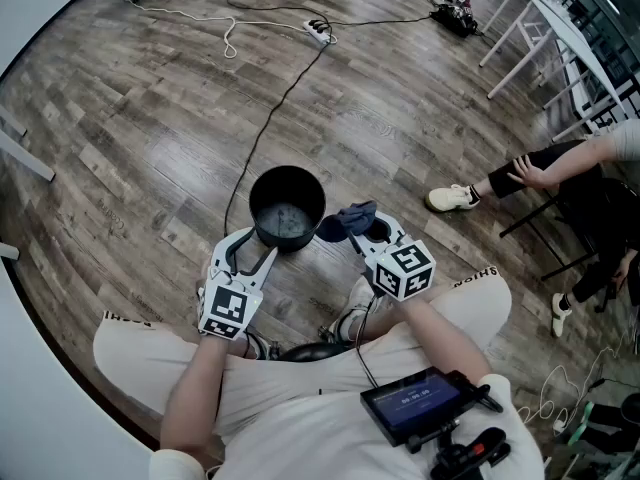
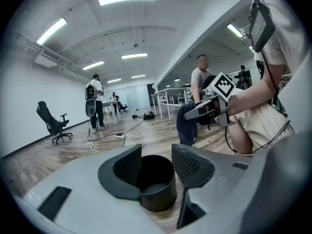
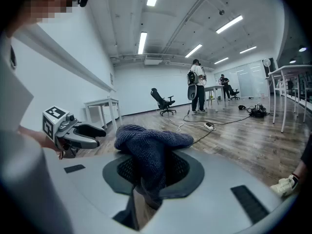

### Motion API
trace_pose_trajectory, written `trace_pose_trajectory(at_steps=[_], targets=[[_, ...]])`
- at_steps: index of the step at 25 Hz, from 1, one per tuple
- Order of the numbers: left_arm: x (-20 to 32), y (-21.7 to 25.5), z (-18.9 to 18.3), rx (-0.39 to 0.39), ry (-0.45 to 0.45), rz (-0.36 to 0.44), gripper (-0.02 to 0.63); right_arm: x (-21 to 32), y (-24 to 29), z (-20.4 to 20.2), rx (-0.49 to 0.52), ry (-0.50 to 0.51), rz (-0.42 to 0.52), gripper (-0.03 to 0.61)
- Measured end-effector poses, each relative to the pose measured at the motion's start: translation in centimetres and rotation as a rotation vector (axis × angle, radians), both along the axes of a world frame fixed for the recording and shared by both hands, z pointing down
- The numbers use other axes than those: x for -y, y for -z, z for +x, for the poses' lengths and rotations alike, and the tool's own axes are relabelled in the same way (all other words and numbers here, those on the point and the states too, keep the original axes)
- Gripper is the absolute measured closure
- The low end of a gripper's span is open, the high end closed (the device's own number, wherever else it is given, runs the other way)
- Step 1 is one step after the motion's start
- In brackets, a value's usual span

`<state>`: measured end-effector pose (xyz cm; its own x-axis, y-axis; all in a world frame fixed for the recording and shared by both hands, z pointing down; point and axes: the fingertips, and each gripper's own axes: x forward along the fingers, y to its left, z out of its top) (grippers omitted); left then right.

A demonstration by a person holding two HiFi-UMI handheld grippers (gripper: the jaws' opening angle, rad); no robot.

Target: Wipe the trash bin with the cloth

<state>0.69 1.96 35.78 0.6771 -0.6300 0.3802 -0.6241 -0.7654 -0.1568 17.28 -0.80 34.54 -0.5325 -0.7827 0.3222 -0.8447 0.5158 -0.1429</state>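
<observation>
Head view showed the trash bin (image 1: 287, 208) just ahead of the left gripper (image 1: 252, 250), whose jaws stood apart, while the right gripper (image 1: 362, 232), clamped on the cloth (image 1: 352, 215), sat beside the bin's right rim.

You've got a black cable (image 1: 262, 133) crossing the wood floor (image 1: 140, 118) to a power strip (image 1: 318, 32) near its far edge, white tables (image 1: 560, 33) far right, and a seated person (image 1: 575, 163) beside them.
</observation>
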Motion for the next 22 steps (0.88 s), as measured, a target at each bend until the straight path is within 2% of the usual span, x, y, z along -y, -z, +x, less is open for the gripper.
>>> trace_pose_trajectory(at_steps=[11,15,18,22], targets=[[0.1,-0.3,0.6,0.043,-0.022,0.020,0.411,0.4,0.5,0.7,0.010,-0.024,0.019,0.486],[-0.7,-0.8,1.7,0.073,-0.073,-0.002,0.411,0.7,-0.4,1.7,0.047,-0.065,-0.041,0.486],[-1.4,-0.8,3.0,0.146,-0.162,0.011,0.411,0.5,-1.4,2.0,0.029,-0.068,-0.083,0.486],[-0.5,-3.9,3.9,0.328,-0.284,0.005,0.411,0.8,-0.8,1.4,0.071,-0.058,-0.096,0.486]])
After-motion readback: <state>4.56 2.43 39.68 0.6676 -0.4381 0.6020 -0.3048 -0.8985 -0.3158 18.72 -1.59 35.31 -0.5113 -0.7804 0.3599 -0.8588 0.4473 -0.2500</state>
